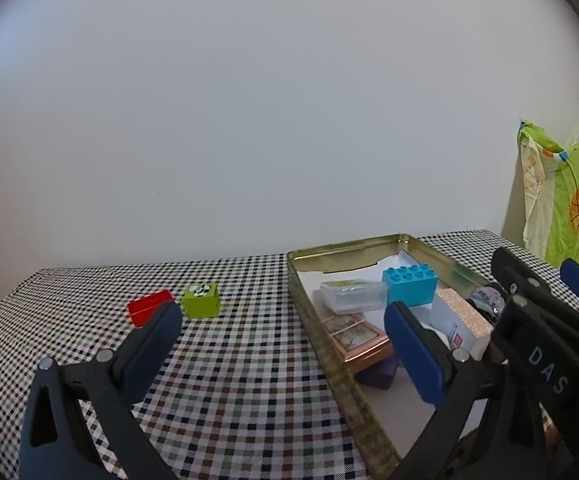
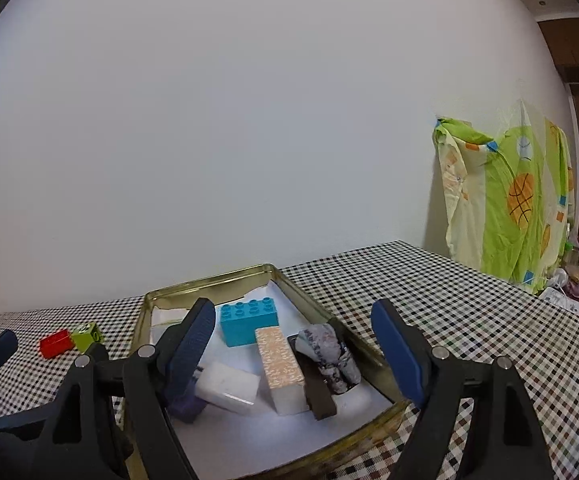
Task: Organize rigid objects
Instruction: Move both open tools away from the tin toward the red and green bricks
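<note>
We had the gold tin (image 1: 373, 245) sitting on the checkered cloth (image 1: 229, 360), and most of the stuff was already inside it: the blue brick (image 2: 249, 320) near the back, the patterned box (image 2: 280, 364) in the middle, a white block (image 2: 229, 388) to its left and a crumpled grey wrap (image 2: 329, 352) to its right. A clear case (image 1: 353, 295) and a copper-edged box (image 1: 355, 338) lay along the tin's left side. Left of the tin, out on the cloth, the red brick (image 1: 147, 307) and green cube (image 1: 201, 300) sat side by side. Left gripper (image 1: 283, 340) had its jaws wide apart, holding nothing, straddling the tin's left wall. Right gripper (image 2: 293, 338) hung over the tin, jaws apart too, nothing in them.
</note>
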`<control>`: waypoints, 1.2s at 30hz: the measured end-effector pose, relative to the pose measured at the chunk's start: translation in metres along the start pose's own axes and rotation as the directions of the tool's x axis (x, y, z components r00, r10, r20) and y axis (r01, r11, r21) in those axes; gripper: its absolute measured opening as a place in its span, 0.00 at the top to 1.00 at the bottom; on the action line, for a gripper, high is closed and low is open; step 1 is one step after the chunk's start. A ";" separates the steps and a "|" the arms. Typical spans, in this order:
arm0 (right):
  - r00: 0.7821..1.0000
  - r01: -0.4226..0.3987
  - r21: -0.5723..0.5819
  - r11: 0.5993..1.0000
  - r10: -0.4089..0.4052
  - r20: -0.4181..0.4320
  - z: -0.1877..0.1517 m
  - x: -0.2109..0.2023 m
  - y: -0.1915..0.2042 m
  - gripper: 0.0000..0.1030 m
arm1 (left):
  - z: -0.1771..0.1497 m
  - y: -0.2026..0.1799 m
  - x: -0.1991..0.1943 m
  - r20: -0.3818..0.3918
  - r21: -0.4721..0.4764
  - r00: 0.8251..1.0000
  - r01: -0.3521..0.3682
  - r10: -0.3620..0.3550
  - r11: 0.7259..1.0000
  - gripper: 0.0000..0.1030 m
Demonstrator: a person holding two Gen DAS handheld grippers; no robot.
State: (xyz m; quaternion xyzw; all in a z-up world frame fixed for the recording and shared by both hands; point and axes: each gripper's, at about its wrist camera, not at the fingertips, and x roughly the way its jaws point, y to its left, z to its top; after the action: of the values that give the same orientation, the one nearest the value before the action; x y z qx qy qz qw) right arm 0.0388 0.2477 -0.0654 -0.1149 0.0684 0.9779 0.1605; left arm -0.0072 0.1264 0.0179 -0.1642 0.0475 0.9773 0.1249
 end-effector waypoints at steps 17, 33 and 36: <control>1.000 -0.019 0.030 0.999 0.019 0.011 -0.007 -0.029 0.029 0.20 | -0.005 0.045 -0.016 0.016 0.003 0.999 -0.039 0.039 0.999 0.01; 0.994 -0.107 -0.046 0.993 0.106 -0.023 -0.012 -0.019 0.100 0.20 | -0.009 0.106 -0.004 0.002 -0.009 0.991 -0.136 0.136 0.991 0.01; 0.992 -0.124 -0.056 0.991 0.122 -0.040 -0.012 -0.012 0.110 0.20 | -0.008 0.117 0.003 -0.007 -0.004 0.988 -0.154 0.154 0.988 0.01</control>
State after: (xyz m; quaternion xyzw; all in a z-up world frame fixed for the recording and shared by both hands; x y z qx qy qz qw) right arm 0.0161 0.1388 -0.0631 -0.1331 0.0499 0.9852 0.0953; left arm -0.0377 0.0129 0.0150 -0.1634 0.0580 0.9837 0.0486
